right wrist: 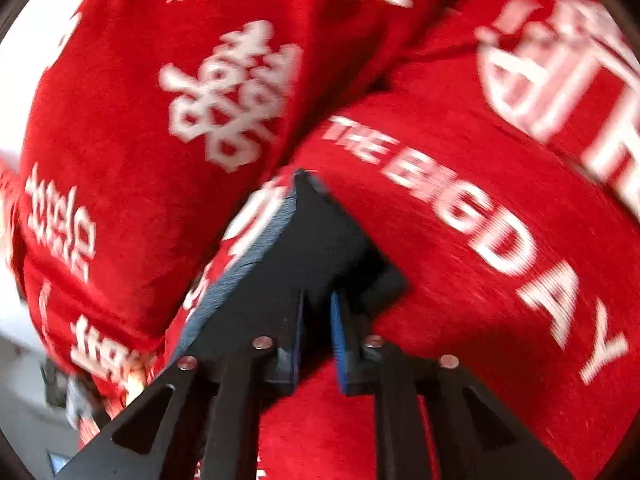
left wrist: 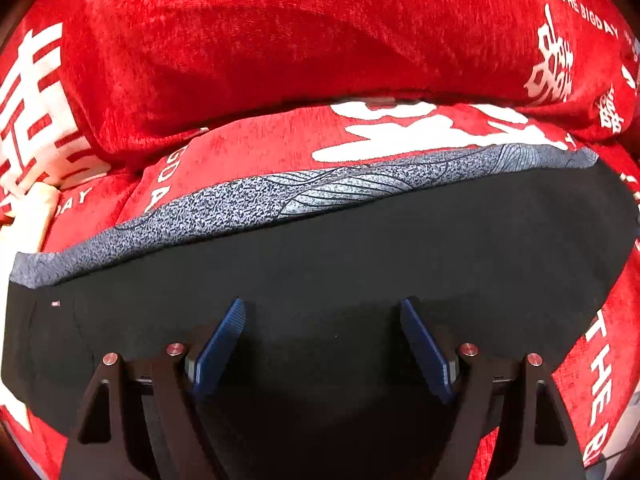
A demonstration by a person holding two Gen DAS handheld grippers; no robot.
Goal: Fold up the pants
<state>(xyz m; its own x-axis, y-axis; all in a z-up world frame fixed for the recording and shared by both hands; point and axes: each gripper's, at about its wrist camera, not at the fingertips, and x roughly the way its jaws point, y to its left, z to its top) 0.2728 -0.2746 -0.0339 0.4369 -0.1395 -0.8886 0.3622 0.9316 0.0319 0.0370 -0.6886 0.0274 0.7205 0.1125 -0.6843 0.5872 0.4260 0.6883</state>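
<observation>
The pants (left wrist: 360, 240) are black with a speckled grey band (left wrist: 248, 204) along their far edge. They lie flat across a red printed sofa seat. My left gripper (left wrist: 322, 316) is open just above the black cloth, blue pads (left wrist: 222, 344) wide apart, holding nothing. In the blurred right wrist view my right gripper (right wrist: 318, 304) is shut on a corner of the pants (right wrist: 312, 236), with black cloth pinched between its blue pads (right wrist: 340, 344). The corner rises to a point (right wrist: 300, 174) against the red fabric.
A red sofa cover (left wrist: 280, 40) with white characters and "THE BIG DAY" print lies under and behind everything; its back cushion bulges above the seat (right wrist: 480, 200). A pale object (left wrist: 36, 208) sits at the left edge. A light floor (right wrist: 24, 380) shows at lower left.
</observation>
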